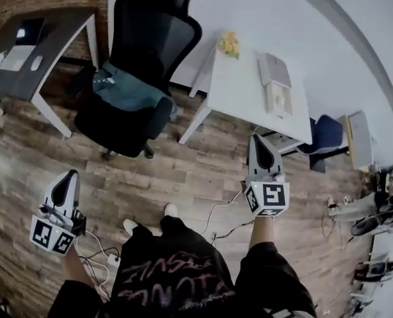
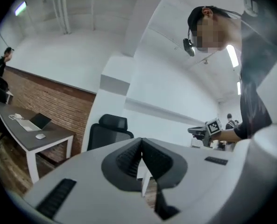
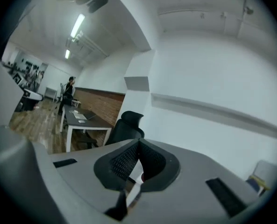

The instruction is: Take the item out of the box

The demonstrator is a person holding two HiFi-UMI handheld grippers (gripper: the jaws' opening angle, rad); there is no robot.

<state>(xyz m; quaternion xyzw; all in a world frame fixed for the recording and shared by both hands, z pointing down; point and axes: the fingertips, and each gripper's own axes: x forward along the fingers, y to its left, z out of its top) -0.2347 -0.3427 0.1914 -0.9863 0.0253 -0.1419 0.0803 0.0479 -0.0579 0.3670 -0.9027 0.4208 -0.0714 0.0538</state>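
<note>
— On the wooden floor, what's biggest?
— Black office chair, with the white desk just beside it.
— Where's the box?
— The box lies on that desk, right of some yellow flowers; its contents I can't make out.
— And the grippers?
— Left gripper and right gripper, held out over the floor, each have jaws pressed together on nothing, neither touching the box.
</note>
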